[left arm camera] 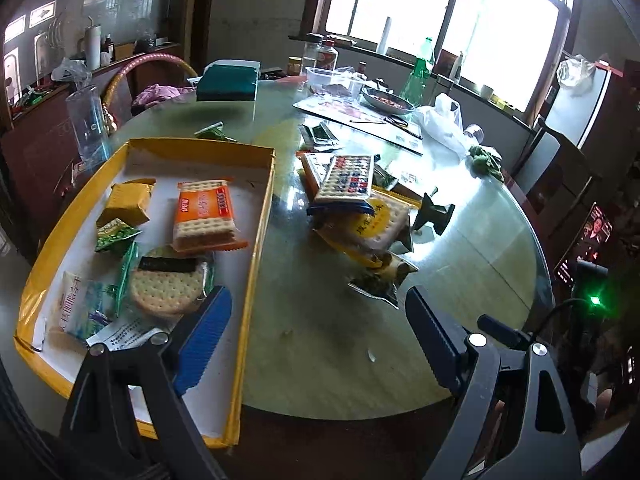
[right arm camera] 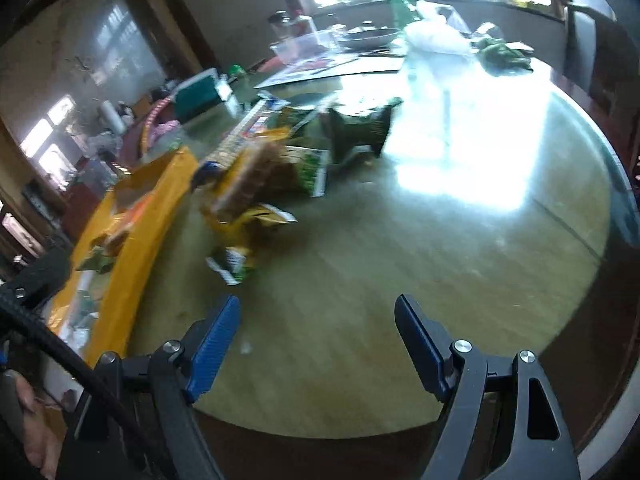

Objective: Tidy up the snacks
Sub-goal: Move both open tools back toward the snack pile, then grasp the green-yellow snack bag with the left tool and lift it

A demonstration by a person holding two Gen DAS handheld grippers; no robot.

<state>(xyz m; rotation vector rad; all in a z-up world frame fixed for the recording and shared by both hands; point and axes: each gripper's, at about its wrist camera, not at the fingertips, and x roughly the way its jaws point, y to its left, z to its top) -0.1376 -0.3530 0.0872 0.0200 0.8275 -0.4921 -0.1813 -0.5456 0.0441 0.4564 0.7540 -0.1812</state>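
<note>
Midway, both claws empty, tray partly filled, a heap of snacks yet to sort.

Leftmost, the yellow tray [left arm camera: 260, 216] sits at the table's [left arm camera: 320, 340] near edge, likely so packets can be dropped in with a short reach; it holds an orange cracker pack [left arm camera: 204, 214], a round biscuit [left arm camera: 166, 290], a yellow packet [left arm camera: 128, 202] and small green sachets [left arm camera: 116, 236]. Over its near right corner the left gripper [left arm camera: 316, 340] hangs with jaws wide apart, nothing between them. Right of the tray, just beside it, lies the unsorted heap [left arm camera: 360, 216], crackers stacked on bags. Further right, the right gripper [right arm camera: 318, 344] also stands agape and empty above bare tabletop, pointed toward the heap [right arm camera: 260, 168], which is blurred in its view. Judging by that aim, a packet from the heap looks to be the next pick.
</note>
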